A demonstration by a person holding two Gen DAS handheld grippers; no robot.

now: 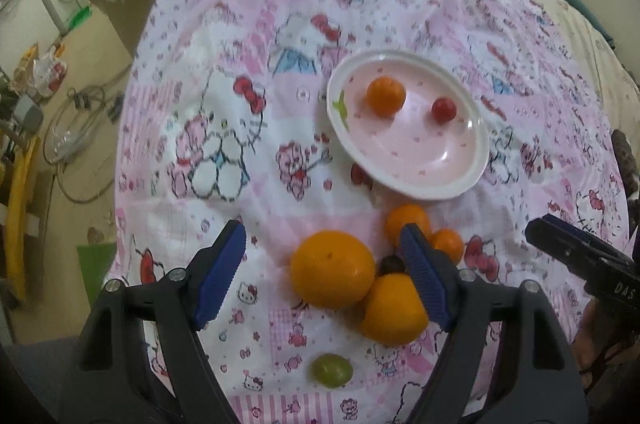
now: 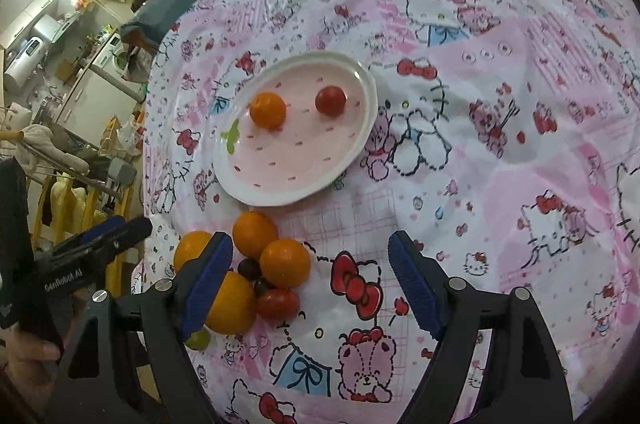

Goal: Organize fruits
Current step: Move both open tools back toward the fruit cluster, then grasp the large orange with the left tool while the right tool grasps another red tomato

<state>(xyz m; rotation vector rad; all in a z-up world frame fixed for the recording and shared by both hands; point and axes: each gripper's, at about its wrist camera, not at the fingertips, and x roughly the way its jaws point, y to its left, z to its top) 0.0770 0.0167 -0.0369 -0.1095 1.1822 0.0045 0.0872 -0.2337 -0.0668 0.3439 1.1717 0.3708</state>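
Note:
A pink plate (image 1: 460, 160) (image 2: 256, 180) lies on the patterned cloth and holds a small orange (image 1: 385, 94) (image 2: 267, 109) and a cherry tomato (image 1: 443, 109) (image 2: 330, 100). In front of it is a cluster of loose fruit: a large orange (image 1: 332, 269), a second large orange (image 1: 390, 310) (image 2: 232, 304), two small oranges (image 1: 406, 220) (image 2: 285, 262), dark grapes (image 2: 249, 268), a tomato (image 2: 278, 303) and a green grape (image 1: 332, 370) (image 2: 199, 339). My left gripper (image 1: 322, 274) is open above the cluster. My right gripper (image 2: 310, 282) is open, right of the cluster.
The pink Hello Kitty cloth (image 2: 480, 144) covers the table. The other gripper shows at the right edge of the left wrist view (image 1: 580, 256) and at the left edge of the right wrist view (image 2: 80, 256). The floor at left holds cables, appliances and clutter (image 1: 60, 104).

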